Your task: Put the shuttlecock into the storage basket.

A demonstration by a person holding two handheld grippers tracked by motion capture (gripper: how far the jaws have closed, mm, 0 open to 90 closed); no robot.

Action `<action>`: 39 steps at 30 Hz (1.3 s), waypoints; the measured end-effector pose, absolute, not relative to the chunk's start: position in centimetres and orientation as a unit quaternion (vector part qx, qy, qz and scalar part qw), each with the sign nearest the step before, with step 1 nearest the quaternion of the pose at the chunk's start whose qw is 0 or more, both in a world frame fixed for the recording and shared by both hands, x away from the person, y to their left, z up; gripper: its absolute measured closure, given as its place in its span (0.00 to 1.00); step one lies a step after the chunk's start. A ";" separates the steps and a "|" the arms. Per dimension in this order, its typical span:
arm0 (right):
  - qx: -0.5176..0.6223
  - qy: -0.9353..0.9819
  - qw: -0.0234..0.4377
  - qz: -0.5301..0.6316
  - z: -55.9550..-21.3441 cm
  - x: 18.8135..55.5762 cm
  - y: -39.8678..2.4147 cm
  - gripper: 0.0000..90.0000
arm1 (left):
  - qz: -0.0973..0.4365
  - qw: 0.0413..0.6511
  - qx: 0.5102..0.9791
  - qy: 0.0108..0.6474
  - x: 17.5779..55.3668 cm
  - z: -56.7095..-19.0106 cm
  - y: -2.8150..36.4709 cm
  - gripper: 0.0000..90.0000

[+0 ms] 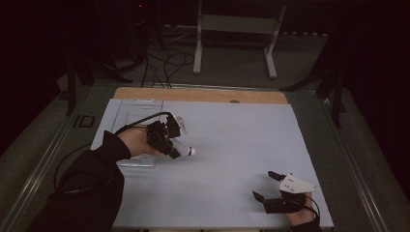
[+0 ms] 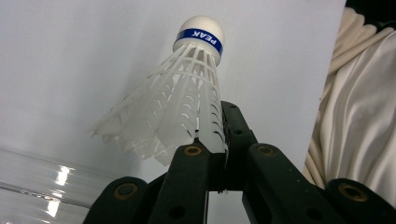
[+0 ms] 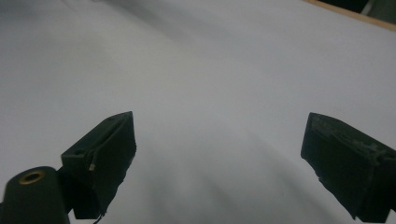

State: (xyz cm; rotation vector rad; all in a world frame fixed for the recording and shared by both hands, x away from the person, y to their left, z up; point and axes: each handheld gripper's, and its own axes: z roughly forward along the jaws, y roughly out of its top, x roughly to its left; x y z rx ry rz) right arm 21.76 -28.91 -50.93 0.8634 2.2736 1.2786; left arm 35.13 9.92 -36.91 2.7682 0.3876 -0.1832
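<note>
A white plastic shuttlecock (image 2: 187,93) with a blue band under its white cork juts out from my left gripper (image 2: 219,140), whose jaws are shut on the skirt's edge. In the high view the left gripper (image 1: 175,151) hangs over the left part of the white table sheet (image 1: 232,140), the shuttlecock (image 1: 187,151) pointing cork-first to the right. My right gripper (image 1: 263,184) rests near the front right edge with its jaws wide open. Between its two black fingers (image 3: 109,154) only the bare sheet shows.
A clear plastic tube (image 1: 138,162) lies under the left hand, also seen as the clear tube (image 2: 37,182). A clear flat container (image 1: 138,110) sits at the back left. A wooden strip (image 1: 203,94) edges the far side. Cream cloth (image 2: 359,116) hangs to one side.
</note>
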 end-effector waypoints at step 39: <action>0.296 0.804 0.201 0.474 -50.8 21.7 -29.1 0.11 | -0.044 0.186 0.962 0.195 35.5 -34.0 16.8 1.00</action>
